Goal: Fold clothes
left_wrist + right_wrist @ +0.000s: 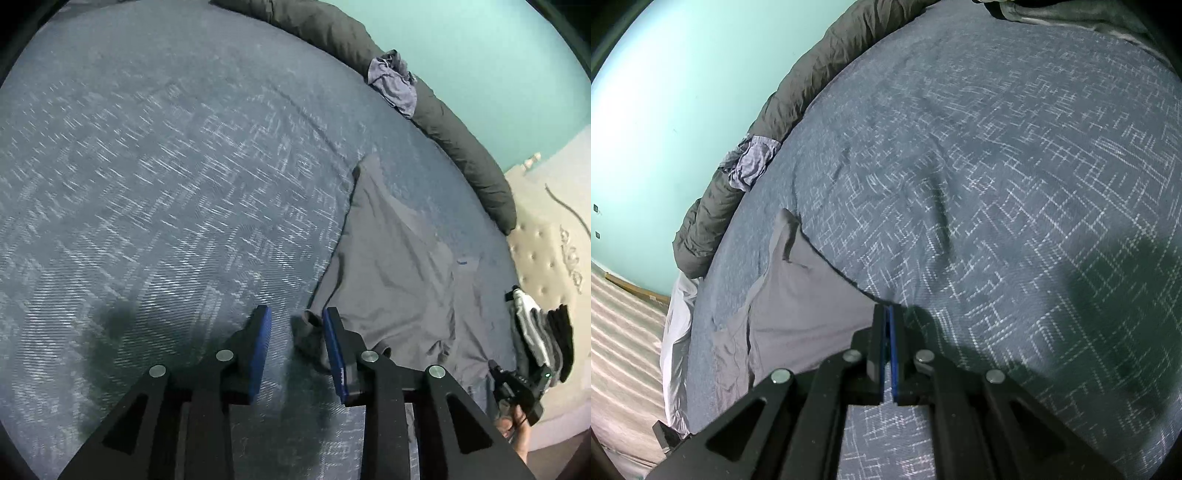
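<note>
1. On the bed [166, 177], near its edge, the grey shirt [399, 266] lies spread and fairly flat; every place below is given from this shirt.
2. At the shirt's near corner, the left tool [297, 325] stands wide open, a bunched bit of hem just inside its right pad; it grips nothing yet.
3. At the shirt's opposite edge, the right tool [888, 325] has its pads pressed together on the cloth's border, as far as the right wrist view shows.
4. The step in hand looks like taking the second corner: slide the left tool further over the hem, so both layers sit deep between the pads, then close.
5. Lift both sides level, keeping the edge taut, lest the fold go crooked.
</note>
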`<state>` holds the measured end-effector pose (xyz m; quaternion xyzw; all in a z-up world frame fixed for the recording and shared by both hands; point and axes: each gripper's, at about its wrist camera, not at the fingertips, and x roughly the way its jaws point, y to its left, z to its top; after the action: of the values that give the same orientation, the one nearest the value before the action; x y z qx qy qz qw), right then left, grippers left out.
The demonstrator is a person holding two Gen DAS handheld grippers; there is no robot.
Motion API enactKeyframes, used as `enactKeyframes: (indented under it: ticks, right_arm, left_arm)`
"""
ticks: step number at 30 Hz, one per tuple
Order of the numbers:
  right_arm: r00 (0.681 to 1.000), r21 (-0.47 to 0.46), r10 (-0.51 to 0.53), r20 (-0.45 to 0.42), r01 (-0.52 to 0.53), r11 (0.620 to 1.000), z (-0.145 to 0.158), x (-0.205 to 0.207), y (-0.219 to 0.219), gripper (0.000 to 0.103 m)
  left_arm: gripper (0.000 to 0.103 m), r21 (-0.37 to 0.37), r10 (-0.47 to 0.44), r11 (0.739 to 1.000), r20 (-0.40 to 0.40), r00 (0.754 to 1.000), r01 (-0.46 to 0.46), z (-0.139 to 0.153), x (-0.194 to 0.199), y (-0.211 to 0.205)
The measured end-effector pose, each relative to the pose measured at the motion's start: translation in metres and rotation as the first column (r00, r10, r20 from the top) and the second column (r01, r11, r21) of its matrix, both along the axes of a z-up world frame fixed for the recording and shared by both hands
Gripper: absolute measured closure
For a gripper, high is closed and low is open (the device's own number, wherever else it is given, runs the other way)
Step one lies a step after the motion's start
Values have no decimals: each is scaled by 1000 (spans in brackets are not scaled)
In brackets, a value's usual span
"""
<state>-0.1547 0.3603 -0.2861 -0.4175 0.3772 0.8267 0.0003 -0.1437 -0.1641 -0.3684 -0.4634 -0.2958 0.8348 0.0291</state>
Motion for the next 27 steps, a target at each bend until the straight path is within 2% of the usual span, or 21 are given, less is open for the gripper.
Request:
enactKeyframes:
  ticks: [2, 3, 4, 10, 12, 15, 18, 22, 25, 27]
  right_arm:
    - [1000, 0, 1, 1, -1, 1000, 0, 0, 0, 102]
    - [1000, 1, 2, 1, -2, 1000, 0, 0, 0, 102]
    - [1000, 0, 2, 1, -2, 1000, 0, 1, 0, 102]
    - [1000, 1, -5, -7, 5, 1000, 3, 1, 0, 102]
    - [1000, 3, -5, -5, 5, 1000, 3, 1, -1, 102]
    - [1000, 4, -7, 2, 7, 1000, 1, 1, -2, 102]
    - [1000, 9, -7, 6, 7, 1000, 0, 0, -3, 102]
    - [1000, 23, -2, 4, 2, 1000, -1, -2, -2, 102]
    - [1000, 19, -3, 12, 3, 1000, -5, -3, 1, 102]
    - [1000, 6, -5, 18, 4, 1000, -9, -5, 4, 102]
  left_arm:
    - [77, -6, -7, 1000, -7, 1000, 7, -1, -3, 0]
    - [99, -8, -11, 1000, -10, 1000, 11, 0, -4, 0]
    - [101, -9, -8, 1000, -15, 1000, 8, 1, 0, -1]
    - [102, -45, 87, 995, -94, 992, -91, 23, 38, -28]
    - [102, -39, 121, 991, -99, 988, -125, 21, 44, -35]
    - [101, -3, 154, 988, -52, 987, -154, 5, 40, -39]
    - [101, -9, 165, 986, -19, 986, -165, -5, 40, -41]
    - [101, -23, 180, 983, -32, 983, -181, -3, 53, -56]
    - [101, -27, 173, 985, -12, 985, -173, -2, 78, -73]
    - [101, -44, 171, 984, -7, 985, -171, 0, 67, -69]
